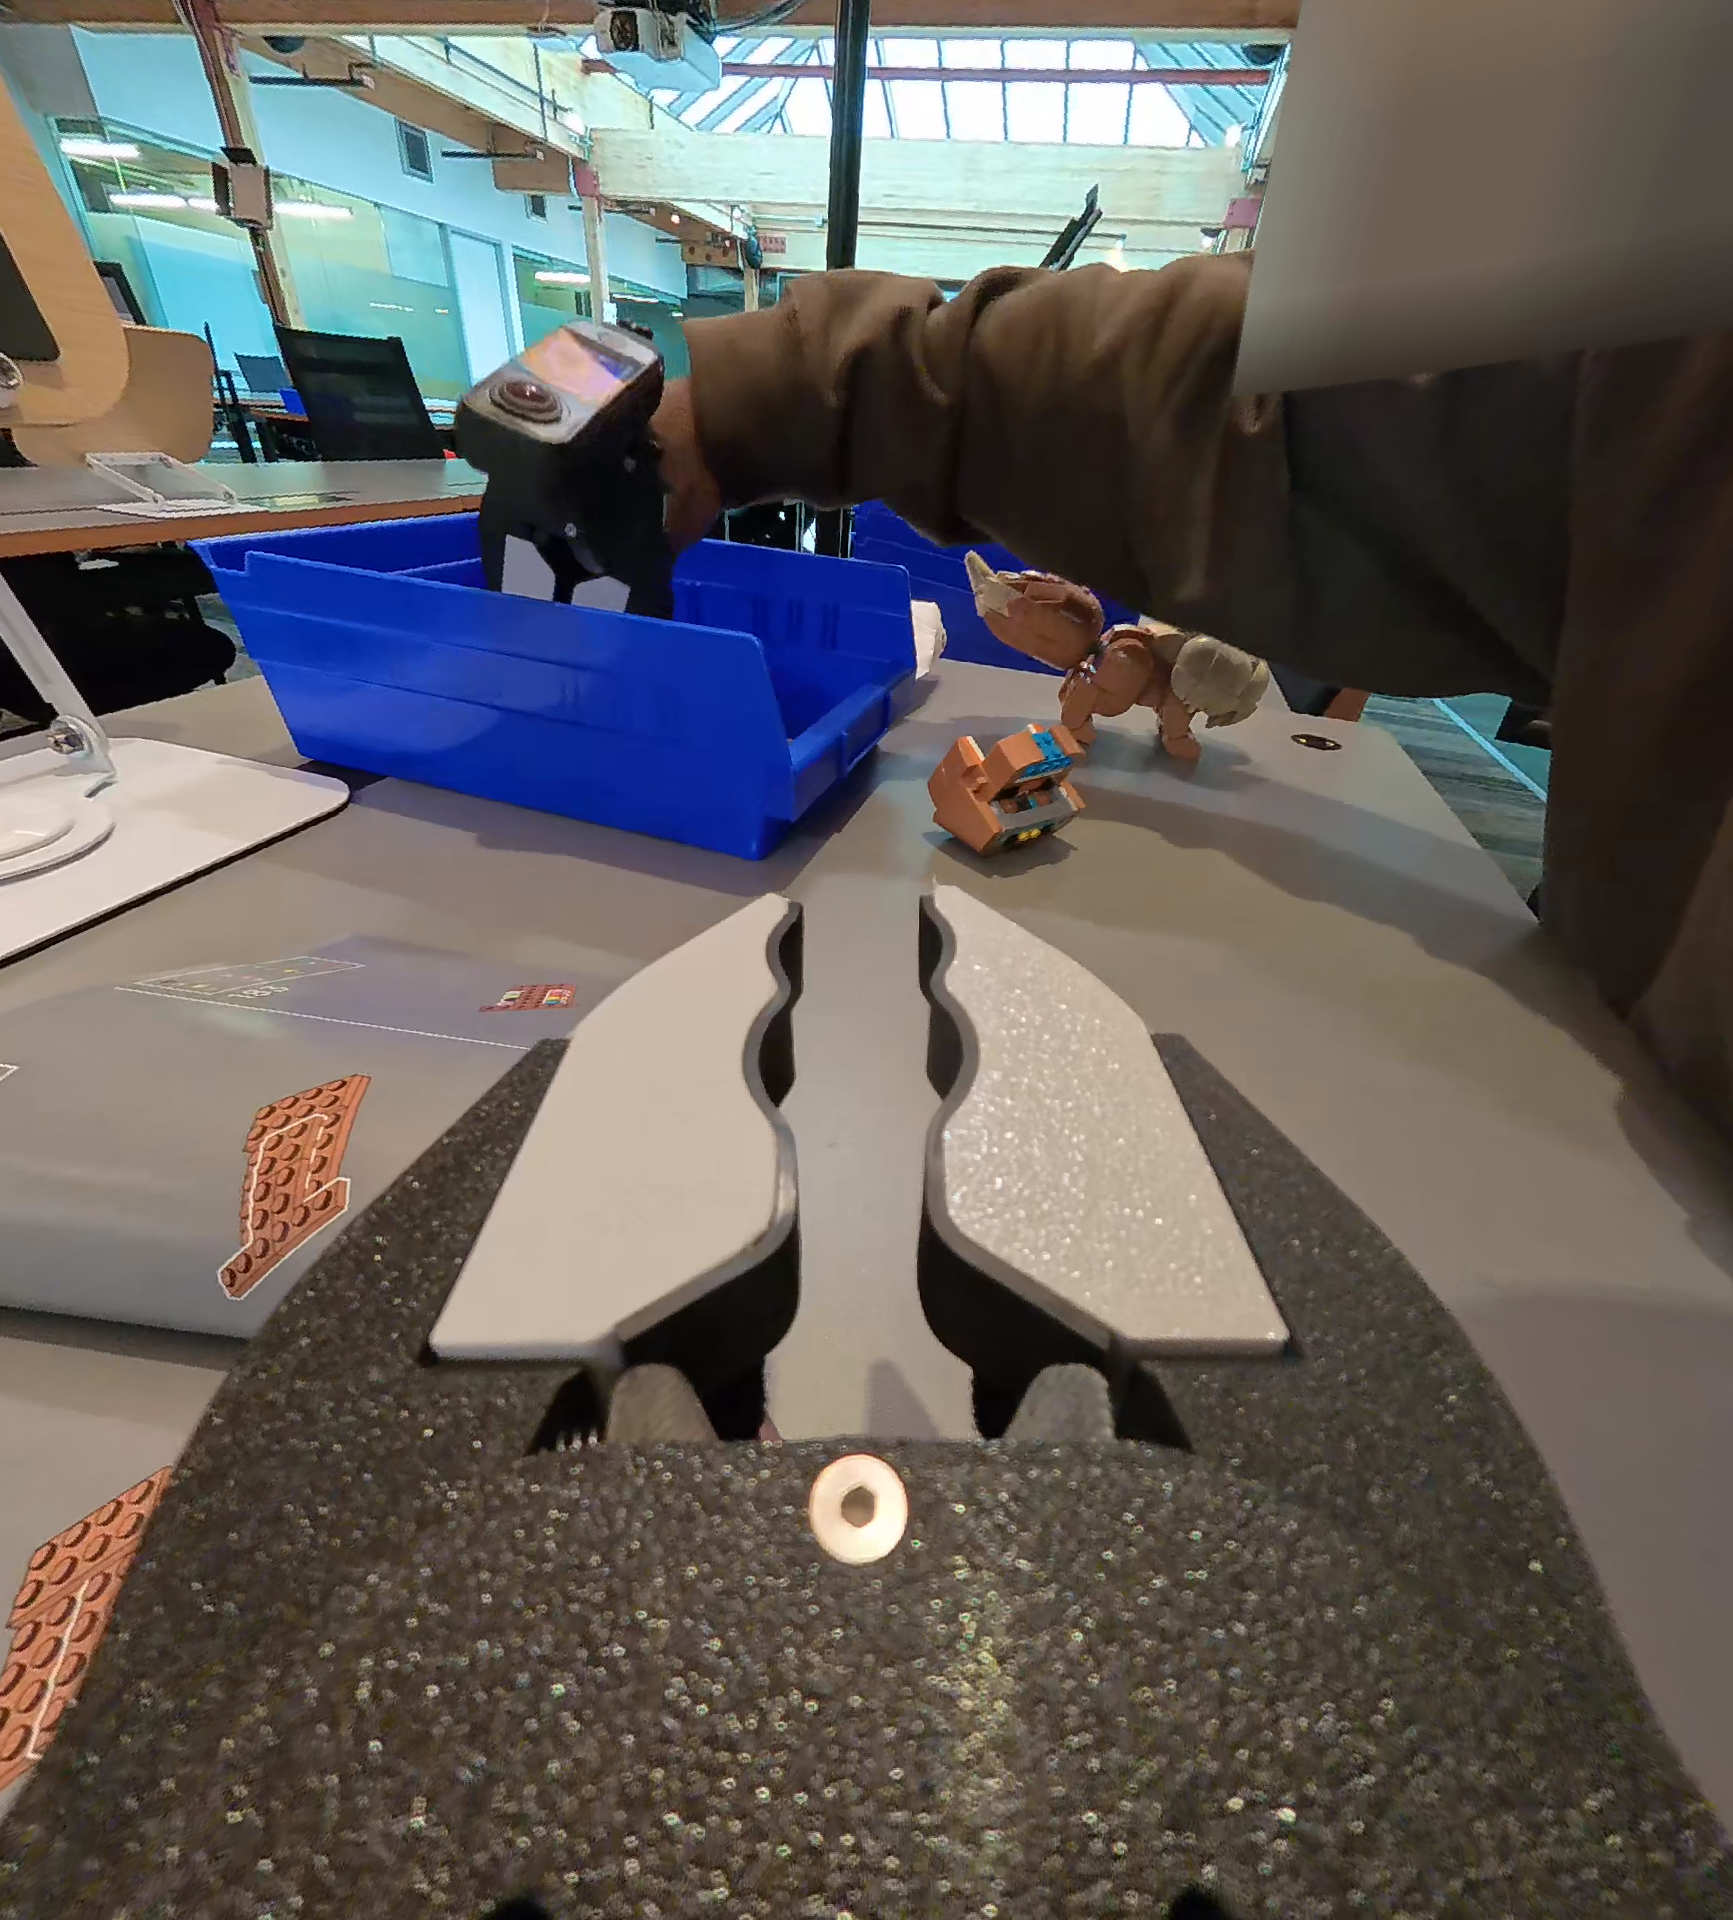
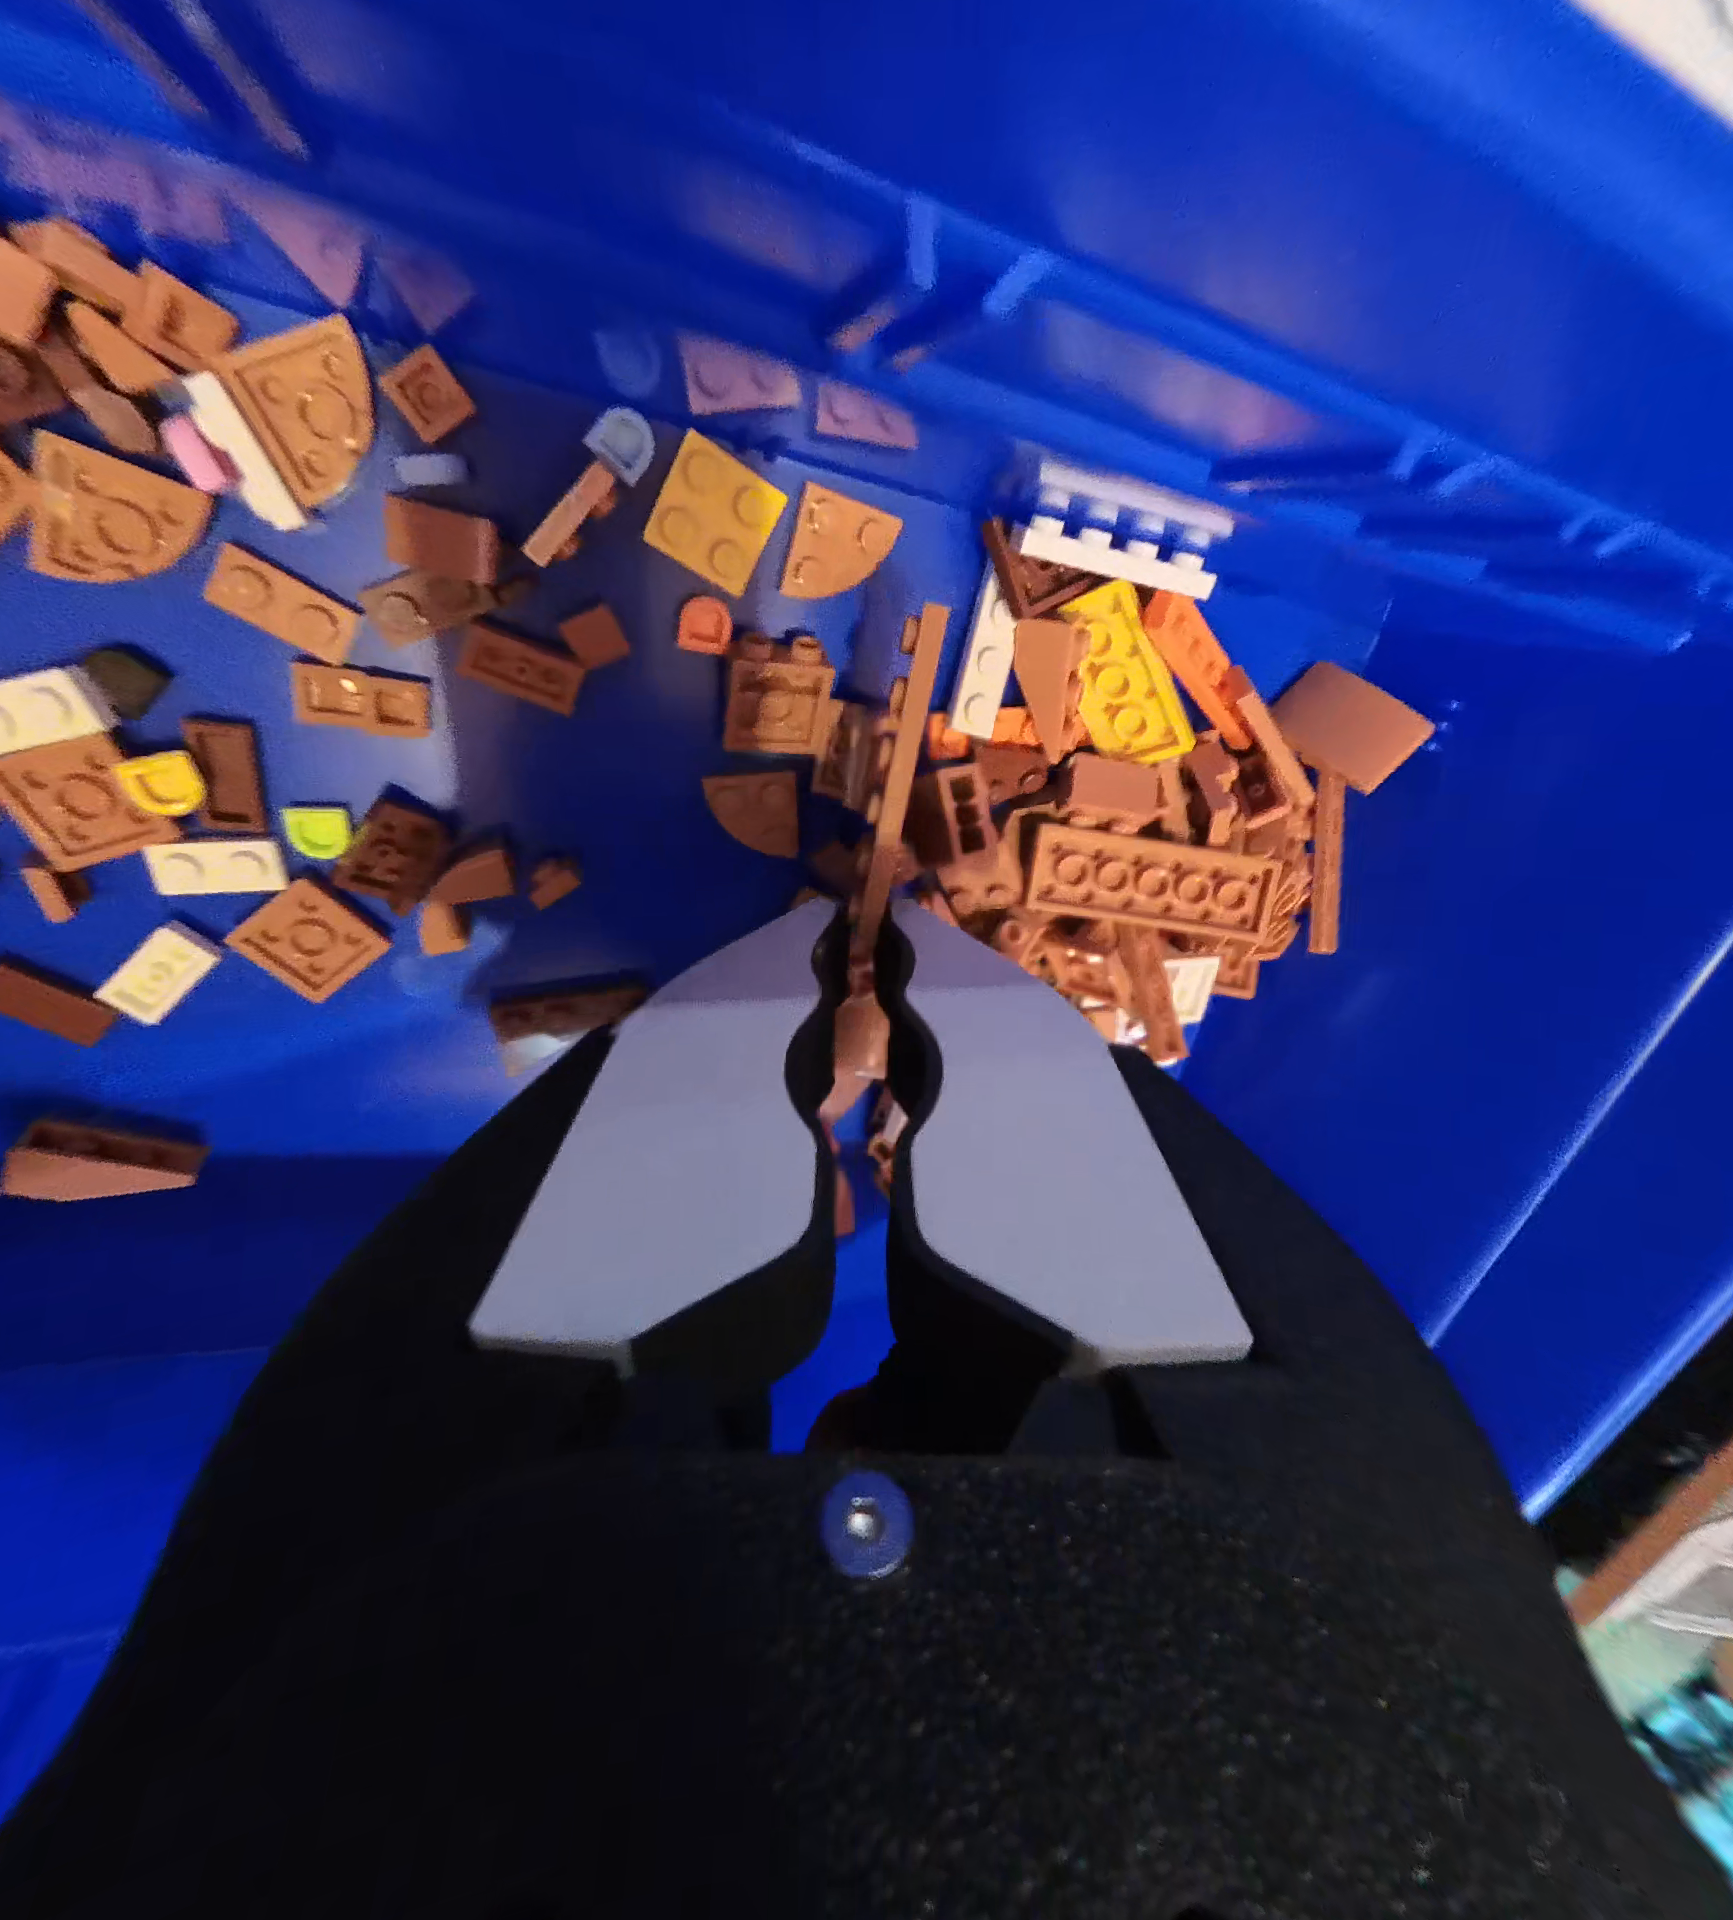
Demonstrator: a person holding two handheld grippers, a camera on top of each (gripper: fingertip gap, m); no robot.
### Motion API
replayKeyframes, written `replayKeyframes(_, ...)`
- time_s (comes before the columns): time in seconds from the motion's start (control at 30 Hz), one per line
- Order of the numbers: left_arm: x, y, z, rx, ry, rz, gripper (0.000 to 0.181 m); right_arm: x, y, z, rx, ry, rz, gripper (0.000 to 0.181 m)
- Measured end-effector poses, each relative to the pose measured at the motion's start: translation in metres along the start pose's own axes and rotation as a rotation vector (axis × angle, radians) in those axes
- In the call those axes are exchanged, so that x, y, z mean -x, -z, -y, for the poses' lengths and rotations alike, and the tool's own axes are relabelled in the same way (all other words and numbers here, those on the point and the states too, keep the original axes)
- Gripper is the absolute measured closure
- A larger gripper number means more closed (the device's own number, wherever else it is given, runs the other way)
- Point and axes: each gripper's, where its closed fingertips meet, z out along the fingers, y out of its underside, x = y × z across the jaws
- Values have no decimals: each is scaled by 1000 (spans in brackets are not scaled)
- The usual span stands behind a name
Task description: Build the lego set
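A long thin brown lego plate (image 2: 901, 769) is pinched edge-on between the grey fingers (image 2: 696, 1122) of the right gripper (image 2: 864, 914), inside the blue plastic bin (image 2: 1464, 935). Just beyond it, a heap of brown, yellow and white lego pieces (image 2: 1132, 790) is piled against the bin's far wall, with more pieces scattered across the bin floor. On the grey table (image 1: 1309, 1039), a small brown lego sub-assembly (image 1: 1005, 790) and a brown lego animal figure (image 1: 1122, 655) are set beside the bin. The left gripper (image 1: 860, 914) is held over the table, fingers spread and empty, beside the open instruction booklet (image 1: 166, 1143).
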Motion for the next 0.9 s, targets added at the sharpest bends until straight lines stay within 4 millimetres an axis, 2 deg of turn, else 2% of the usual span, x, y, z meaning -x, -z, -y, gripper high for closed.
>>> replayKeyframes(0.2,-1,0,-2,14,3,0,160,24,26,-1,-99,-284,140,177)
replayKeyframes(0.3,-2,1,-2,17,20,-3,160,37,50,11,-206,-418,177,177)
replayKeyframes(0.4,-6,1,-8,60,59,-30,159,58,85,32,-295,-500,148,177)
replayKeyframes(0.47,-10,1,-15,116,59,-42,156,83,114,61,-390,-539,140,177)
replayKeyframes(0.53,-15,2,-25,194,32,-60,152,121,141,102,-515,-587,180,177)
replayKeyframes(0.63,-18,2,-43,321,-22,-60,149,187,157,168,-681,-678,283,177)
replayKeyframes(0.77,-22,1,-55,400,-51,-57,148,257,135,248,-862,-950,539,177)
replayKeyframes(0.83,-22,1,-55,407,-44,-56,148,275,118,279,-923,-1118,688,177)
replayKeyframes(0.9,-22,2,-56,411,-28,-56,148,285,102,299,-949,-1258,797,177)
